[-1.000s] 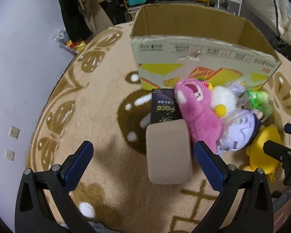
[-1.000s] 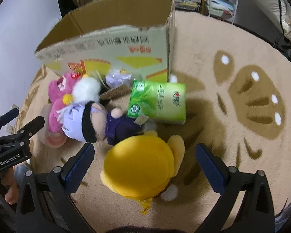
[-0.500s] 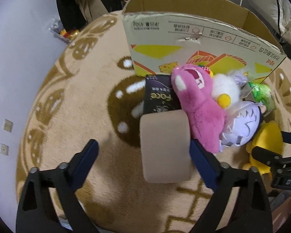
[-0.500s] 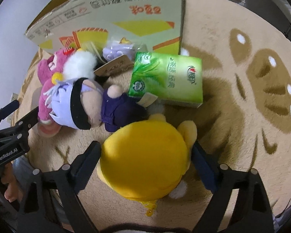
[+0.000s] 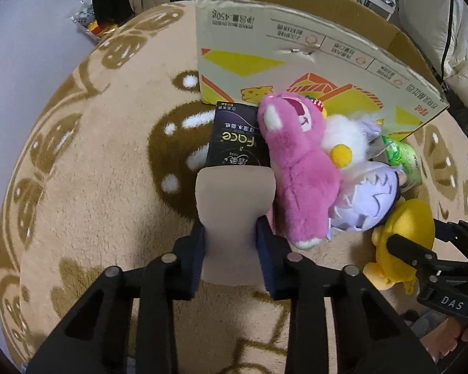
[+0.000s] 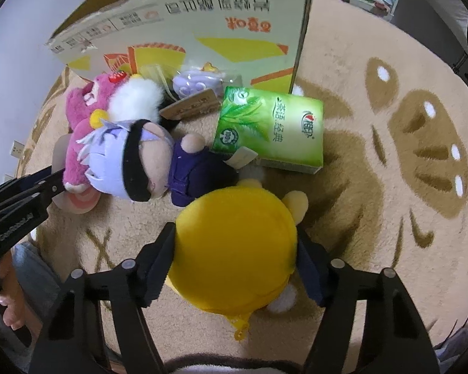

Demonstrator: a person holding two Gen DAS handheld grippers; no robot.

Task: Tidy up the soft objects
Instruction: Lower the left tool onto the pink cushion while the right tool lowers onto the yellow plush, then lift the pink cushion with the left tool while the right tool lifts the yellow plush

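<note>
A beige foam block (image 5: pixel 234 199) lies on the rug, and my left gripper (image 5: pixel 231 233) is shut on its near end, squeezing it narrow. Right of it lie a pink plush (image 5: pixel 299 168), a white fluffy toy (image 5: pixel 343 137) and a lilac-haired doll (image 6: pixel 124 159). In the right wrist view a yellow plush (image 6: pixel 234 237) fills the gap of my right gripper (image 6: pixel 235 249). Its jaws are closing and both pads touch the plush's sides. The left gripper (image 6: pixel 31 193) shows at that view's left edge.
An open cardboard box (image 5: pixel 296 46) stands just behind the pile. A black tissue pack (image 5: pixel 234 137) and a green tissue pack (image 6: pixel 271 127) lie against it, with a small bagged purple toy (image 6: pixel 196 84). All rest on a beige patterned rug (image 5: pixel 109 187). Bare toes (image 6: pixel 9 305) show bottom left.
Both grippers sank toward the rug. The left jaws shut on the beige block and pinched it in. The right jaws drew in from wide apart until they touched the yellow plush.
</note>
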